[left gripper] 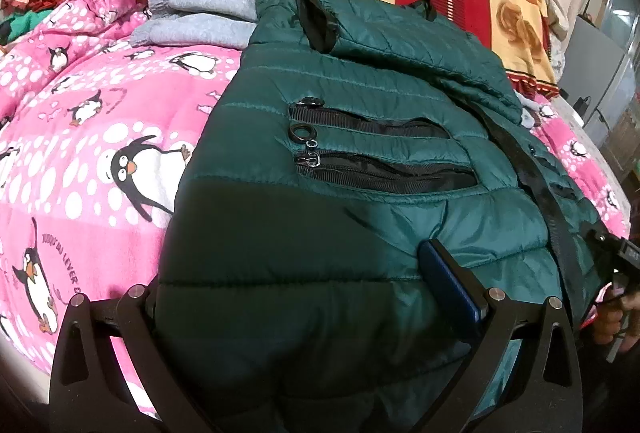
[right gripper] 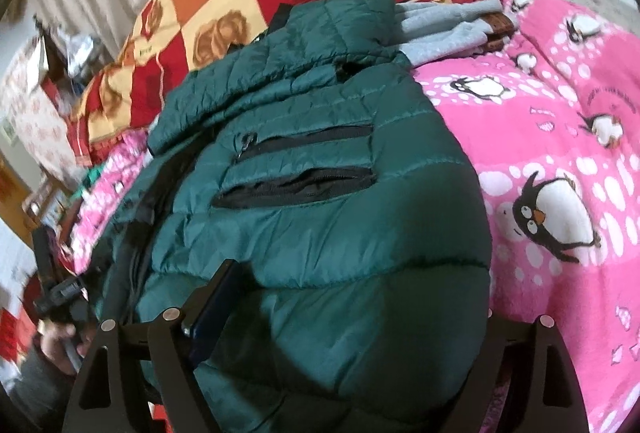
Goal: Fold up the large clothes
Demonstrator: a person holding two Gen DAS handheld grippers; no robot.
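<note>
On the bed's pink penguin-print quilt [left gripper: 80,137], seen from the left wrist, lies the dark green quilted puffer jacket [left gripper: 360,169], a grey knit garment [left gripper: 200,17] touching its far end. The left claw [left gripper: 312,297] grips the jacket's near hem.

From the right wrist, the right claw [right gripper: 340,317] straddles the same hem, jaws wide; whether its pads press, I cannot tell.

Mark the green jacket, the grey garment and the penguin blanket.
green jacket [left gripper: 360,213], left wrist view, quilted panel below the pockets.
grey garment [left gripper: 200,29], left wrist view, lower folded sleeve.
penguin blanket [right gripper: 560,153], right wrist view, pink patch.
</note>
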